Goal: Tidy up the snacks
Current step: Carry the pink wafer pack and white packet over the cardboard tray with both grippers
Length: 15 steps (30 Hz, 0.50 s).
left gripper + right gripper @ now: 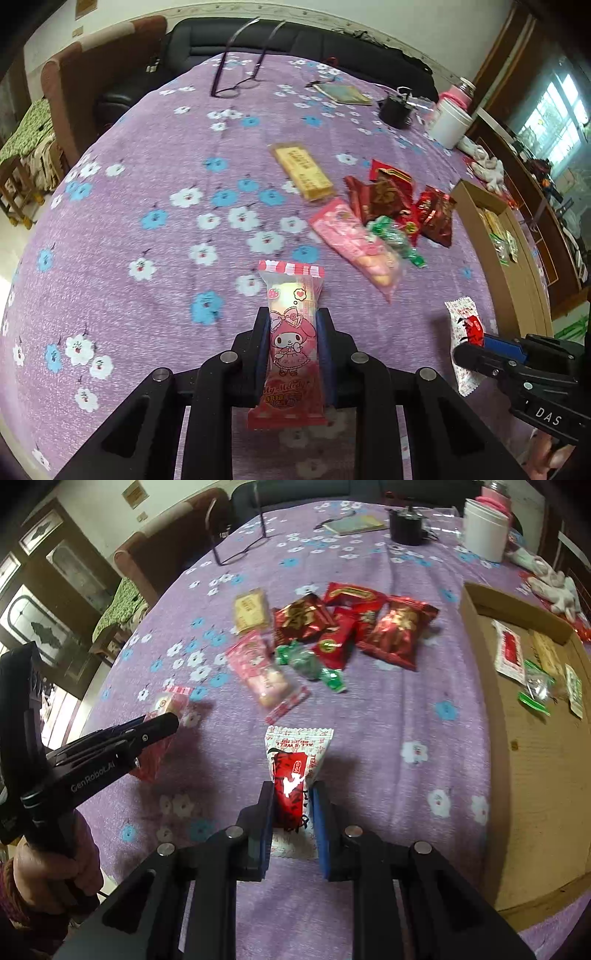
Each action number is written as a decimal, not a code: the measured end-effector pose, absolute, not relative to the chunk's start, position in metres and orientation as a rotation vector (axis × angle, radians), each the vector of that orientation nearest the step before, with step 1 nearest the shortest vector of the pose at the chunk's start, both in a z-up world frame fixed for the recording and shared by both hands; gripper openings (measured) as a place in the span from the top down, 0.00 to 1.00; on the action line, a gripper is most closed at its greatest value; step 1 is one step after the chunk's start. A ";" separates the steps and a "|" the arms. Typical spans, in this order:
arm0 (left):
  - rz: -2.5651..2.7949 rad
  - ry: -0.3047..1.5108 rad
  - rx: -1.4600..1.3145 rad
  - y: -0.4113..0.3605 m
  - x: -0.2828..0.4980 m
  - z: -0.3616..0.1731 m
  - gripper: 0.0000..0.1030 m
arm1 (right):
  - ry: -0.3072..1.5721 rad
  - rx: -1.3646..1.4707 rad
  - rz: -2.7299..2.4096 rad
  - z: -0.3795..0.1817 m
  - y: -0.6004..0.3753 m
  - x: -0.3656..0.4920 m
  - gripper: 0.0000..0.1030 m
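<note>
Left wrist view shows your left gripper (293, 332) clamped on a long pink My Melody snack packet (291, 332), held lengthwise between the blue-padded fingers above the purple flowered tablecloth (147, 184). Right wrist view shows your right gripper (293, 805) pinching a white-and-red wrapped snack (295, 771), its top edge pointing away from you. Ahead of both lies a loose pile: a yellow rectangular biscuit pack (301, 171), shiny red foil snack bags (395, 629), a second pink packet (354, 245) and green wrapped candies (310, 662), all touching or overlapping one another. To your right sits a shallow brown cardboard box (532, 775) on the table, with a few white-red, tan and green packets resting in its far end. A white cylindrical container (484, 530) stands near the table's far edge.
</note>
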<state>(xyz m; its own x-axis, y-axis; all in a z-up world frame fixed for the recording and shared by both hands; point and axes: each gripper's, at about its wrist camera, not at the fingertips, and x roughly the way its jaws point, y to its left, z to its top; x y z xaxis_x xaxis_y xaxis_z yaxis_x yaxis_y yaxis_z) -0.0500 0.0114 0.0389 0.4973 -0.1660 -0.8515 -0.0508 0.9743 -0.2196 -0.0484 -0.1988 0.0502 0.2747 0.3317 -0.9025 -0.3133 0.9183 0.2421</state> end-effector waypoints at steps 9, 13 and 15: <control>-0.117 1.044 -0.155 -0.030 -0.046 0.049 0.76 | 1.203 0.061 0.413 0.053 -0.229 -0.047 0.82; -0.142 1.043 -0.127 -0.052 -0.046 0.052 0.76 | 1.195 0.084 0.399 0.057 -0.247 -0.049 0.82; -0.155 1.040 -0.115 -0.062 -0.046 0.054 0.76 | 1.187 0.096 0.390 0.060 -0.258 -0.051 0.82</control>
